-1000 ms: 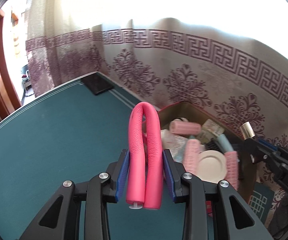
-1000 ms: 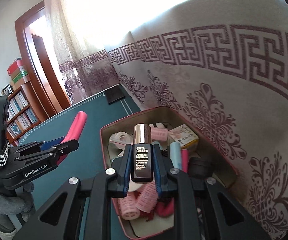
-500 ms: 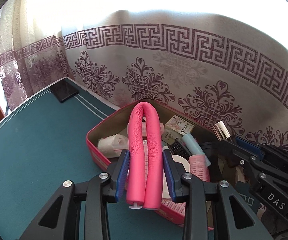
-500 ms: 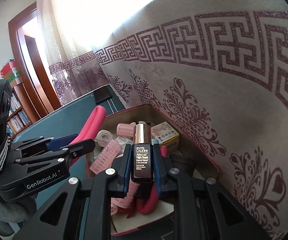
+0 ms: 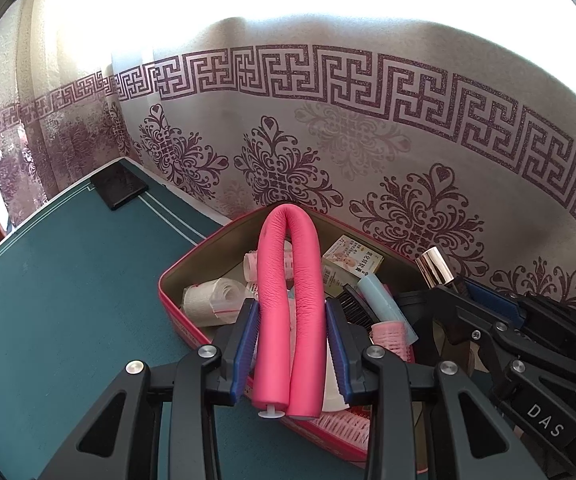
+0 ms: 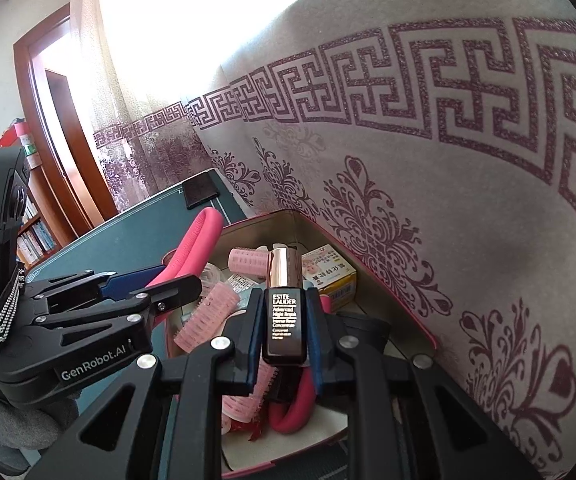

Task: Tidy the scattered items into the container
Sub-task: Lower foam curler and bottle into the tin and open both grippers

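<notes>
My left gripper (image 5: 290, 312) is shut on a folded pink foam roller (image 5: 290, 280) and holds it over the near rim of the pink tin box (image 5: 175, 276). My right gripper (image 6: 283, 308) is shut on a dark serum bottle (image 6: 283, 320) with a rose-gold cap, held above the box (image 6: 388, 276). The box holds pink hair rollers (image 6: 207, 316), a small yellow carton (image 6: 330, 276), a comb (image 5: 358, 306) and a white roll (image 5: 207, 300). The right gripper with the bottle cap (image 5: 434, 266) shows at the right of the left wrist view. The left gripper (image 6: 159, 284) shows at the left of the right wrist view.
The box stands on a green table (image 5: 67, 280) against a patterned curtain (image 5: 368, 140). A black flat object (image 5: 119, 190) lies at the table's far corner. A doorway and bookshelf (image 6: 35, 232) are at the far left.
Both grippers have moved in over the box with their loads still held. The left one now has the roller above the box's near rim; the right one is further over its contents.
</notes>
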Demonstrator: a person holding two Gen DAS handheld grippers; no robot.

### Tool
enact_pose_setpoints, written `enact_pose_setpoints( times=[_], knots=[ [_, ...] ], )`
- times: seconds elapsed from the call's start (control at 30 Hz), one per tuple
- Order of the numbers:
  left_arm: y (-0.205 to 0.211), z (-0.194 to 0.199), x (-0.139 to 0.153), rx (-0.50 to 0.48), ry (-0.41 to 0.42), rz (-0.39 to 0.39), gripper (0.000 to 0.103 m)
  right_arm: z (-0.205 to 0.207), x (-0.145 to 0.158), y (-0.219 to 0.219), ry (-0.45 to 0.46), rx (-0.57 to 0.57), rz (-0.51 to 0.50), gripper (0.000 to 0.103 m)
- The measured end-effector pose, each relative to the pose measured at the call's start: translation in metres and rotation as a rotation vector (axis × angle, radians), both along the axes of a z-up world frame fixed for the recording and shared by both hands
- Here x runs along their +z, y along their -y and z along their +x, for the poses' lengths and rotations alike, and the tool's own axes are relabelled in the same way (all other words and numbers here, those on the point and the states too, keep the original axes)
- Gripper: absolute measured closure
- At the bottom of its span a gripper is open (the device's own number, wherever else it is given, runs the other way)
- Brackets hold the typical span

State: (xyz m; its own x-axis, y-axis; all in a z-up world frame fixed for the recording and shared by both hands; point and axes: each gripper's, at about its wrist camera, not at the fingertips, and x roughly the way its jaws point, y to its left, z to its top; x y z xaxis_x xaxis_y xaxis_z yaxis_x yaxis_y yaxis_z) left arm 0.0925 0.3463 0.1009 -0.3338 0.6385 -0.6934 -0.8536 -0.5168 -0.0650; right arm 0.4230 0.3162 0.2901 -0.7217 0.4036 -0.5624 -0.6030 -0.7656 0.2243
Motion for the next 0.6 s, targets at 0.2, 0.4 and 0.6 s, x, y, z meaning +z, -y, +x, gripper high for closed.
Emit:
enact_pose_setpoints(
  times=[0.2,0.4,0.6],
  knots=[
    [0.004,-0.005,-0.003,0.028,0.015,0.013,0.035,-0.003,-0.006,-0.006,0.012,-0.006,-0.026,0.081],
    [0.02,-0.012,0.0,0.092,-0.002,0.022,0.035,-0.001,-0.008,-0.004,0.024,-0.007,-0.029,0.081],
    [0.035,-0.01,0.007,0.128,-0.017,0.048,0.02,0.001,-0.007,-0.002,0.021,-0.014,-0.031,0.075]
  ],
)
